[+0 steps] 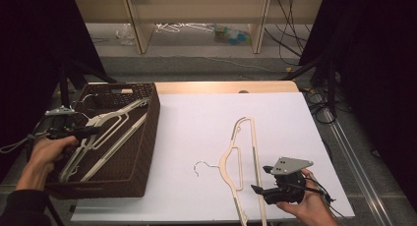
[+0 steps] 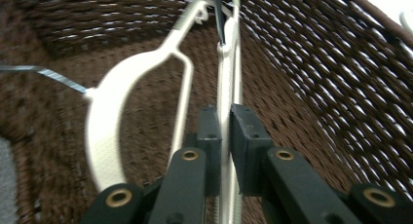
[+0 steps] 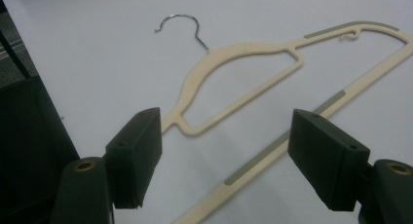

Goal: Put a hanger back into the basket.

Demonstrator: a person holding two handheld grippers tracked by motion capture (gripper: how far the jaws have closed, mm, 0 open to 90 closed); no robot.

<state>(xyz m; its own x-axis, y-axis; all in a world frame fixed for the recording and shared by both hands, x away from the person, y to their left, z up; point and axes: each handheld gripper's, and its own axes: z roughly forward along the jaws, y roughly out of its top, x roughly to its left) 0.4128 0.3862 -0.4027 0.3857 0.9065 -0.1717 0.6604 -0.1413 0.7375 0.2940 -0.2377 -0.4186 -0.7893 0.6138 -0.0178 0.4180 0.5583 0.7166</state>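
Pinching a white hanger [image 2: 226, 87] inside the basket [image 2: 316, 63] with left gripper [image 2: 225, 131] jaws, bar running straight ahead; right gripper [image 3: 224, 151] jaws spread, cream hanger [image 3: 234, 83] just ahead on the surface [image 3: 97, 63].

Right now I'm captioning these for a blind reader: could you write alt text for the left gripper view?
The left gripper, seen from just behind its two black jaws, is shut on the thin bar of a white hanger inside a dark brown woven basket. The hanger's curved shoulder sweeps to the left, and its metal hook points toward the left edge.
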